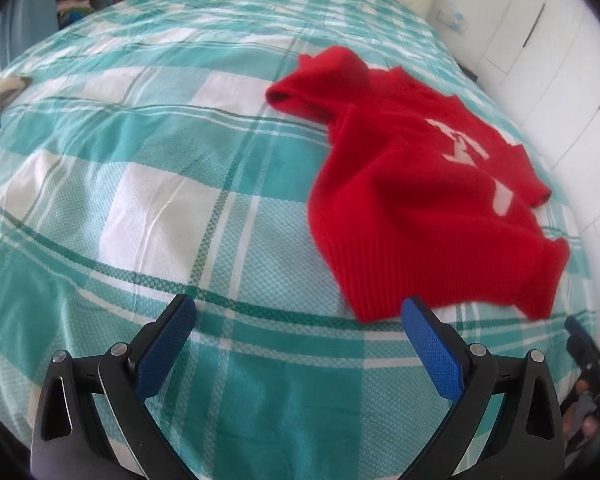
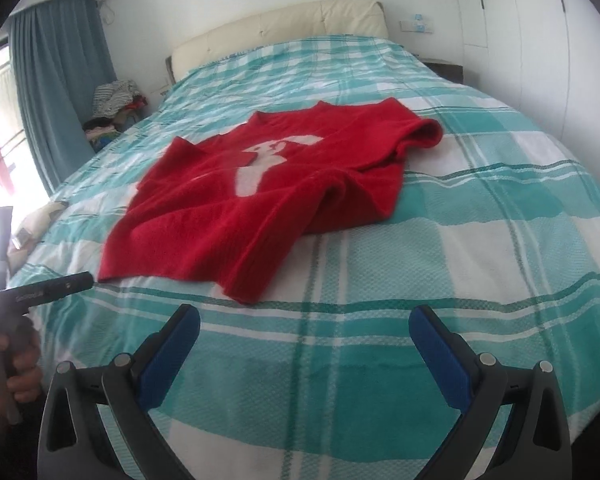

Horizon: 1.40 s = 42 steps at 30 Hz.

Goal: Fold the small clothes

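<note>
Red sweater (image 2: 268,184) lies rumpled on checked bedspread (image 1: 148,208), near foot of bed, unfolded. My left gripper (image 1: 298,344) and right gripper (image 2: 304,350) both spread wide, holding nothing, short of hem. Step, I judge: approach before first fold. Next needs grabbing hem corners, flattening. Far sleeve bunched; white chest motif unreadable; underside hidden.

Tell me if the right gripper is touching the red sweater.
Apart. The right wrist view shows bare bedspread between the open right gripper and the red sweater.
</note>
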Each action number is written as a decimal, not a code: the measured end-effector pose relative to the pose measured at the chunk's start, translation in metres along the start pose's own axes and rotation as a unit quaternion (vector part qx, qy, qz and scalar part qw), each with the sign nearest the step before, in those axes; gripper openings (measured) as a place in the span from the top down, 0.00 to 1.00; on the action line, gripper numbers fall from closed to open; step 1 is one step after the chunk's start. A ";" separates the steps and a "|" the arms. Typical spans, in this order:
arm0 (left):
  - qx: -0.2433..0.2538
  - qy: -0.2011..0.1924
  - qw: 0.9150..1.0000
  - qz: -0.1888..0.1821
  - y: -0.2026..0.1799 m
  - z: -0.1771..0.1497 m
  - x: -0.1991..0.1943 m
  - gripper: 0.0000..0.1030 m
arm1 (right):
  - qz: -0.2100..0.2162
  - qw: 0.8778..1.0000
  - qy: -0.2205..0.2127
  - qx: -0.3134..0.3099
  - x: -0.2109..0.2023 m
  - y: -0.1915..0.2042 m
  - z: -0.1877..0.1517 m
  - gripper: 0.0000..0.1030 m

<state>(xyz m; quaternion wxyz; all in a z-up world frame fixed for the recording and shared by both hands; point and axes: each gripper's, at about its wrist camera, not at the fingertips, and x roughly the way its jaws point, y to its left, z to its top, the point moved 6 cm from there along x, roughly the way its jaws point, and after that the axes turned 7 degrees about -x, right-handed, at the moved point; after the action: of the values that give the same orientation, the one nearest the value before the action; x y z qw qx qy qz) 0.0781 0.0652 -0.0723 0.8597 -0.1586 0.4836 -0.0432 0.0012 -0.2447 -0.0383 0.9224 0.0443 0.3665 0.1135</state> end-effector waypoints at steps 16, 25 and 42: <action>0.019 0.043 0.991 -0.126 -0.024 -0.017 -0.050 0.95 | 0.088 0.991 0.055 0.084 -0.020 -0.014 0.012 0.94; 0.039 0.094 0.990 -0.102 -0.014 -0.077 -0.063 0.95 | 0.098 0.975 0.139 0.144 -0.055 -0.045 -0.047 0.95; 0.004 0.110 0.989 -0.100 -0.032 -0.077 -0.015 0.96 | 0.072 0.983 0.116 0.123 -0.043 -0.047 -0.040 0.95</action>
<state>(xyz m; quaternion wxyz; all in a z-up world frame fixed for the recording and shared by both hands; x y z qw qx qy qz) 0.0074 0.0199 -0.0874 0.7932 -0.1975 0.5566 -0.1483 -0.0485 -0.3010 -0.0463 0.8507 0.1707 0.4777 0.1379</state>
